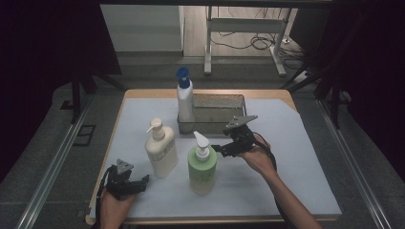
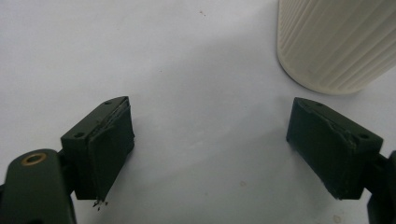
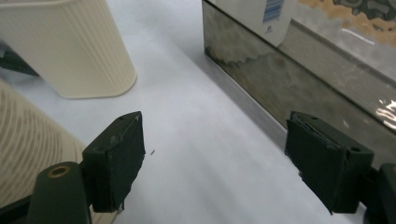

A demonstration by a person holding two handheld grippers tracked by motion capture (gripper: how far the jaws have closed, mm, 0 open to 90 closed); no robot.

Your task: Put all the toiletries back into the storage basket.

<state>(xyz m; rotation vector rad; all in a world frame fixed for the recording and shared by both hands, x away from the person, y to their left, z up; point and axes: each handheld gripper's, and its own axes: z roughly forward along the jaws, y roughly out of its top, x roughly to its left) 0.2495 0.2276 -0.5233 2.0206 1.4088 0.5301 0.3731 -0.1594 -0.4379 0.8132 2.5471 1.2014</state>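
Three pump bottles stand on the white sheet. A green bottle (image 1: 202, 167) with a white pump is in the middle, and a cream bottle (image 1: 161, 150) is to its left. A white bottle with a blue pump (image 1: 185, 98) stands in the metal tray (image 1: 224, 101) at the back. My right gripper (image 1: 218, 149) is open just right of the green bottle's pump, with nothing between its jaws. In the right gripper view the gripper (image 3: 215, 163) faces bare sheet between the green bottle (image 3: 28, 154) and the tray wall (image 3: 280, 84). My left gripper (image 1: 142, 183) rests open at the front left.
The left gripper view shows its open gripper (image 2: 210, 149) over bare sheet, with the cream bottle's ribbed base (image 2: 336, 42) at the upper right. The table's front edge (image 1: 215, 220) runs close to the left hand. A metal stand and cables lie on the floor beyond the table.
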